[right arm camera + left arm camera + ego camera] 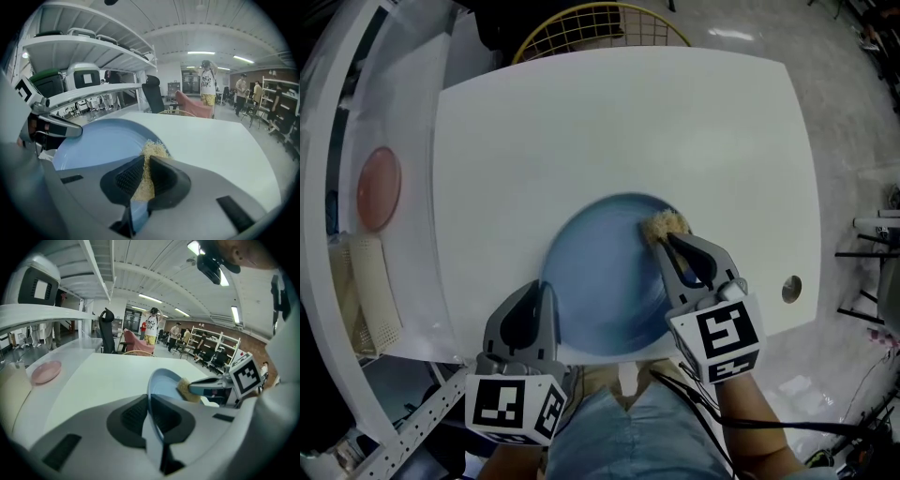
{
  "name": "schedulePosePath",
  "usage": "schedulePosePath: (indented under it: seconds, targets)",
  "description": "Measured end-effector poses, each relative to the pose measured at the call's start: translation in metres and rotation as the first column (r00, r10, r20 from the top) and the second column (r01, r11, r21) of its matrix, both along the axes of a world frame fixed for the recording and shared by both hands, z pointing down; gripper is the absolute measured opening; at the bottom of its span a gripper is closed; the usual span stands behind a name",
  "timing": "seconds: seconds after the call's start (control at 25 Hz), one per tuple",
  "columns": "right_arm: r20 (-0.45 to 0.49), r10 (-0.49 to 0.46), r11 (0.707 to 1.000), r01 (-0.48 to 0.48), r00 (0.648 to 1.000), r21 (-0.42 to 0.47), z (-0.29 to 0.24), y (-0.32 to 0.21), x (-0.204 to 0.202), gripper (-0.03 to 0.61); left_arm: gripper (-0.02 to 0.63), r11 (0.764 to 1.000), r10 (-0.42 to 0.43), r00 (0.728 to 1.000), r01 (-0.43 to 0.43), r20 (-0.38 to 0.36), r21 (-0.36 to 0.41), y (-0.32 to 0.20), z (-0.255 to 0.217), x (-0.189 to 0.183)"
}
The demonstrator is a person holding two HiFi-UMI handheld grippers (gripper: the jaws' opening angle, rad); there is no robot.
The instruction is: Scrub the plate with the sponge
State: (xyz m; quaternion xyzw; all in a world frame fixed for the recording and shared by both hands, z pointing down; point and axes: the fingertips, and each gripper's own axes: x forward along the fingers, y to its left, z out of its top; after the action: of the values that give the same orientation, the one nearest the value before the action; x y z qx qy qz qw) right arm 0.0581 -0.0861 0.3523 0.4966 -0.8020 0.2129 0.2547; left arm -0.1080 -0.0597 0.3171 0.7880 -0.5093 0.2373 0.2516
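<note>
Pink dish (pixel 379 187) left (on side ledge); wire chair (pixel 598 28) behind table (pixel 628 122).

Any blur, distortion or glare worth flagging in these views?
Head view: the plate is smeared at its rim, the table is evenly lit, and the corners are dark. Both gripper views: strong fisheye bending and black corners; a ceiling light flares in the left one.

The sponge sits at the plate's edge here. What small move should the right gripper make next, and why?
Probably draw the sponge from the far rim across the blue plate toward its middle. The right gripper is shut on the sponge, which touches only the rim. Most of the plate's face lies open beside it, and the left gripper clamps the near rim, which should steady the stroke.
</note>
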Motion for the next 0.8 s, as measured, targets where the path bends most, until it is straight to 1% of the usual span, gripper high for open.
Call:
schedulePosePath:
  seconds: [0.2,0.48,0.64,0.8]
  targets:
    - [-0.012,-0.015,1.0,0.016,1.0,0.025,-0.008,-0.018,-0.012,0.043,0.023,1.0,0.004,1.0,-0.004,-0.019,0.002,-0.004,-0.002,0.002]
    - [-0.021,-0.058,0.996,0.06,0.998,0.071,-0.022,-0.035,-0.039,0.043,0.025,1.0,-0.001,0.999,0.001,-0.042,0.007,-0.007,-0.005,0.002]
    - [-0.022,-0.105,0.989,0.107,0.994,0.101,-0.033,-0.039,-0.061,0.043,0.026,1.0,-0.006,0.999,0.007,-0.052,0.012,-0.008,-0.007,-0.002]
    - [-0.011,-0.175,0.975,0.175,0.984,0.137,-0.042,-0.035,-0.088,0.043,0.026,0.999,-0.023,0.998,0.024,-0.061,0.023,-0.011,-0.01,-0.007]
